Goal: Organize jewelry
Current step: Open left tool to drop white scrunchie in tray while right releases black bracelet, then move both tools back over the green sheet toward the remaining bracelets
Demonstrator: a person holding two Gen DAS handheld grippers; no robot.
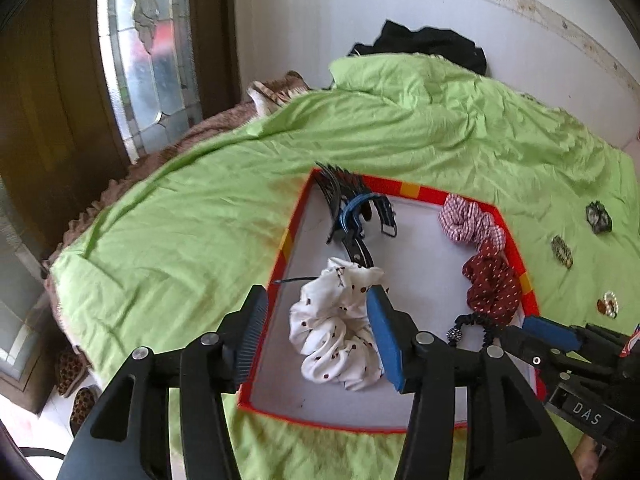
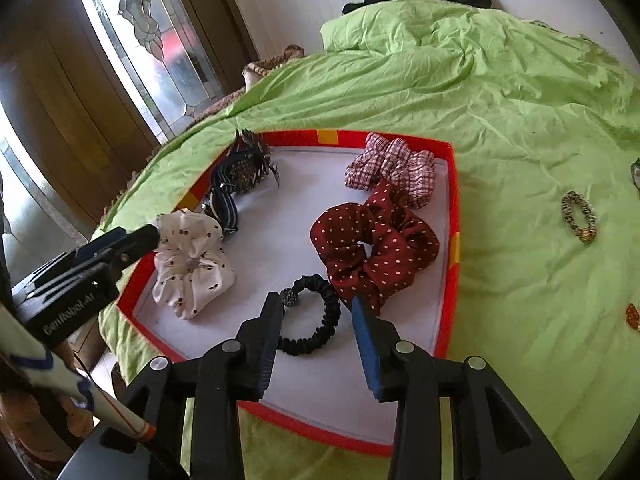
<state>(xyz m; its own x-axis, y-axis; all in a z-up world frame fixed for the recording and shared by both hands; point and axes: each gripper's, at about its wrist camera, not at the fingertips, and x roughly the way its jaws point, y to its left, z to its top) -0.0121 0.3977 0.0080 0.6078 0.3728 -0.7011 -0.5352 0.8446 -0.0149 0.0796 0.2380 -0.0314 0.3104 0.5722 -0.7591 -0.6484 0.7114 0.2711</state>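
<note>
A red-rimmed tray [image 1: 286, 240] [image 2: 453, 216] with a white floor lies on the green bed sheet. A white dotted scrunchie [image 1: 332, 340] [image 2: 192, 268] rests in it between the fingers of my left gripper [image 1: 316, 296], which is open; only the blue pad is near the cloth. In the right wrist view, a black hair tie [image 2: 320, 320] lies on the tray floor between the spread fingers of my right gripper [image 2: 316, 300], open and apart from it. Also in the tray are a dark red dotted scrunchie [image 2: 372, 248], a checked scrunchie [image 2: 392, 168] and dark straps and clips [image 2: 240, 172].
Small jewelry pieces lie loose on the green sheet [image 1: 400, 140] right of the tray: a beaded bracelet [image 2: 578, 216], a dark piece [image 1: 599, 218] and a pearl piece [image 1: 608, 304]. A black garment [image 1: 432, 44] sits at the bed's far end. A glass door [image 1: 148, 60] stands left.
</note>
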